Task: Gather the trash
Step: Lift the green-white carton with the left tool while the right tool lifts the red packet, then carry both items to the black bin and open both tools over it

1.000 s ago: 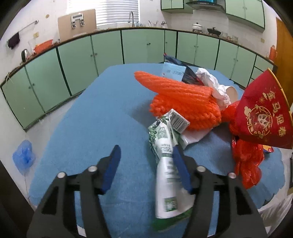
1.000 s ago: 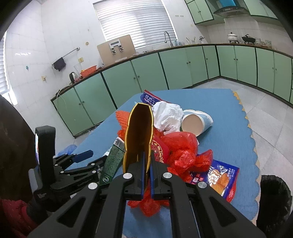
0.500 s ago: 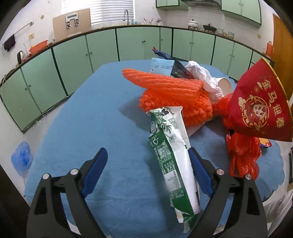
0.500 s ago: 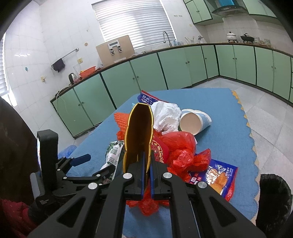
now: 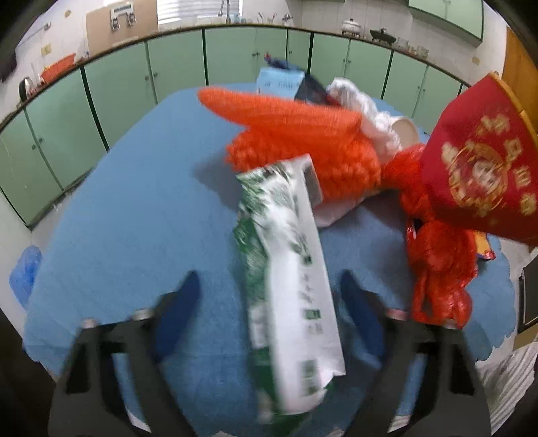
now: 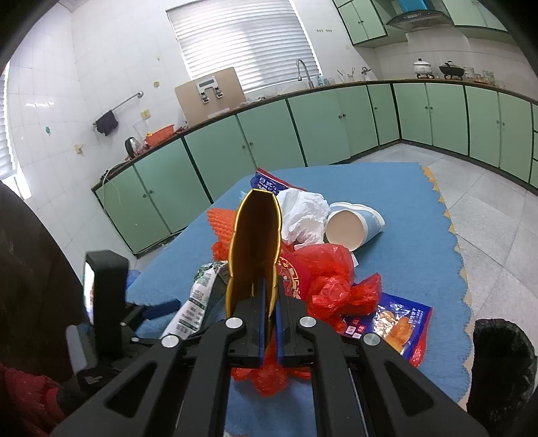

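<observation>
while left fingers [image 5: 269, 295] spread, green-white wrapper [image 5: 289, 289] lies lengthwise between, right fingers [image 6: 269, 302] pinching red bag [image 6: 254, 248]

A home kitchen, probably: long run of green cabinets [image 6: 322, 131] under a dark countertop [image 6: 433, 81], sink tap [image 6: 304, 72] below a blinded window [image 6: 242, 43], pots [image 6: 423, 67], kettle [image 6: 131, 146], range hood [image 6: 417, 16], white tiled walls [image 6: 101, 67].

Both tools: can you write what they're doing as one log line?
left tool: open, around green wrapper | right tool: shut on red bag | table: trash left
</observation>
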